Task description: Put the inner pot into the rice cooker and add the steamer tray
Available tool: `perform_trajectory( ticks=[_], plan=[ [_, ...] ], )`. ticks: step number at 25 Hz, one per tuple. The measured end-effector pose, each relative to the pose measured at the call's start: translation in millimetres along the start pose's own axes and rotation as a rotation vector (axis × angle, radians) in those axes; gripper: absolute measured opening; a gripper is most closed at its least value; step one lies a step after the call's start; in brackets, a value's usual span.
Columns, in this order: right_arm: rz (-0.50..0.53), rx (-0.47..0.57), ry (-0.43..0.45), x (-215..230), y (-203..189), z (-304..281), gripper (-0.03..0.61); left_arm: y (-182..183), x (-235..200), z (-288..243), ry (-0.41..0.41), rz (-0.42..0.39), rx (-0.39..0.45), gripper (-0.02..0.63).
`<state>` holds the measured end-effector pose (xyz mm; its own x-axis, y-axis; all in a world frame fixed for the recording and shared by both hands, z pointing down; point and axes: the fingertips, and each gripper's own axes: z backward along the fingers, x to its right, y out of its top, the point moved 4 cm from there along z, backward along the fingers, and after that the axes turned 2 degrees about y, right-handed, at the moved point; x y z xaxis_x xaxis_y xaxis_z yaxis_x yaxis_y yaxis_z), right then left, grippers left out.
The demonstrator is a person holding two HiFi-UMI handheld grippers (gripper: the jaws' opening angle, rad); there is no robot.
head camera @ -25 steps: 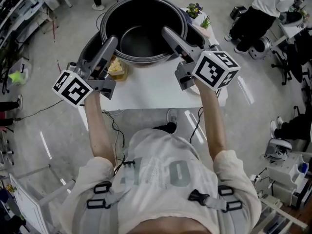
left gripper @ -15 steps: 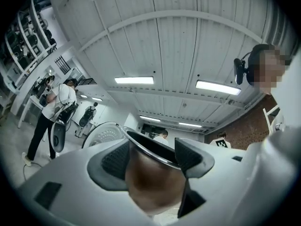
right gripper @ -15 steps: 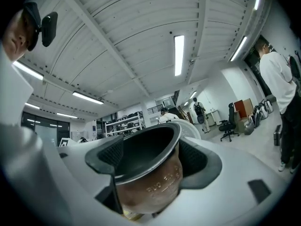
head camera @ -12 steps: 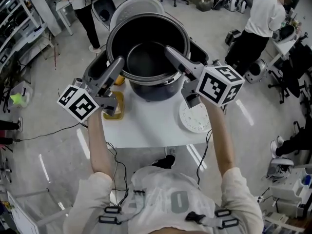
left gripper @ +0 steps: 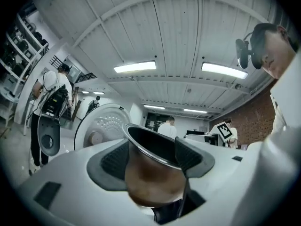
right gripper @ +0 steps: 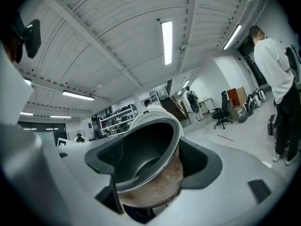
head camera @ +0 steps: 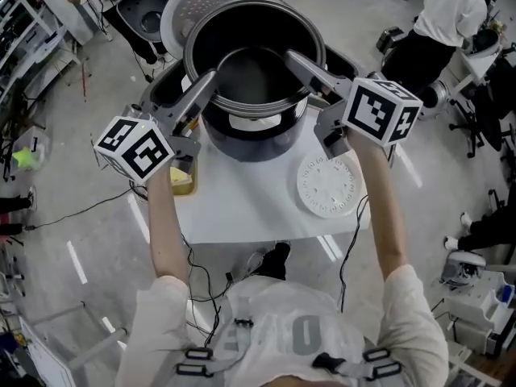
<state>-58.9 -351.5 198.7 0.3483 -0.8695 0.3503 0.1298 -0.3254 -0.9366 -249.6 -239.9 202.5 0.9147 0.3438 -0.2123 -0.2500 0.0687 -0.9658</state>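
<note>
Head view: you are holding the inner pot (head camera: 251, 75) over the rice cooker (head camera: 242, 147), with the jaws of the left gripper (head camera: 211, 80) and right gripper (head camera: 291, 56) pinching opposite sides of its rim.

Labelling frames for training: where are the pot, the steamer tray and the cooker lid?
pot (head camera: 242, 79): head view, inside floor.
tray (head camera: 326, 185): head view, centre of disc.
lid (head camera: 211, 2): head view, perforated inner face.

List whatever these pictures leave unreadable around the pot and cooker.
- Rice cooker cavity: head view, covered by the inner pot held over it.
- Pot's underside and its gap to the cooker: head view, hidden by its own rim.
- Yellow item: head view, mostly under the left gripper.
- Table and steamer tray: outside both gripper views, which the pot fills.
</note>
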Motion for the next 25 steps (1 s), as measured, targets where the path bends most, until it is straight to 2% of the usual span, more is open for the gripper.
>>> perform_trajectory(
  ticks=[9,14,20,25],
  plan=[
    [-0.069,-0.126,-0.02,41.9,-39.2,-25.4,0.364,-46.6,-26.3,-15.5,0.098,0.084,-0.109,0.298],
    [-0.024,-0.217,-0.039,49.4,-80.1,-45.0,0.364,-75.2,-47.5,-4.6,0.168,0.104,-0.148,0.296],
    [-0.005,-0.274,-0.063,59.7,-84.8,-52.5,0.365,-86.7,-54.4,-12.2,0.209,0.093,-0.209,0.296],
    [0.124,-0.396,-0.098,69.4,-112.3,-52.9,0.365,-109.1,-58.8,-11.9,0.234,0.081,-0.241,0.296]
  ],
)
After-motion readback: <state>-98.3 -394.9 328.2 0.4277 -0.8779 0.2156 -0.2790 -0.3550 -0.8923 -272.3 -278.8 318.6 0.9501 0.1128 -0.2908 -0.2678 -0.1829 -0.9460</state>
